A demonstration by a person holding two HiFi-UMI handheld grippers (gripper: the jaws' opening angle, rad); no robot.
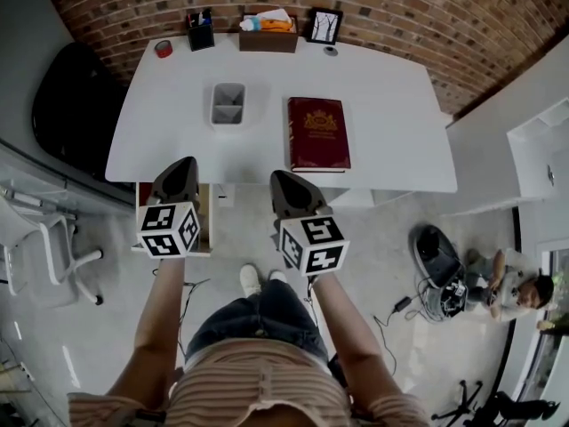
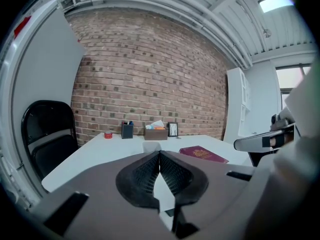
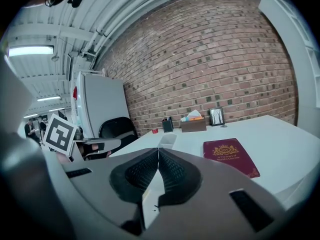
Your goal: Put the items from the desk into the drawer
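Both tools sit short of the counter [image 1: 391, 140], held out over the floor at its near edge. The left hand-held gripper [image 1: 181, 169] has its jaws pressed together tip to tip, with nothing between them; the right hand-held gripper [image 1: 283, 181] is the same, jaws closed and empty, a marker cube riding on the back of each.

On the counter, the red book [image 1: 317, 133] lies flat and closed, cover up with its gold crest showing, close to the near edge and just ahead of the right hand-held gripper. To its left, apart from it, stands the grey organiser tray [image 1: 228, 103], two compartments showing; I can't make out anything in them.

Along the far edge, against the brick wall [image 1: 427, 25], runs a row. The red tape roll [image 1: 164, 48] is at the left corner; then comes the black pen holder [image 1: 200, 34] with pens upright in it; then the brown tissue box [image 1: 268, 36]; then the picture frame [image 1: 324, 26] standing upright, with a small dark round thing [image 1: 331, 51] just in front of it.

Below the near left of the counter, partly behind the left hand-held gripper, a brownish compartment [image 1: 203, 225] shows; whether that's the drawer, I can't tell.

A black chair [image 1: 76, 105] stands off the counter's left end; a person [image 1: 516, 292] sits on the floor well off to the right.
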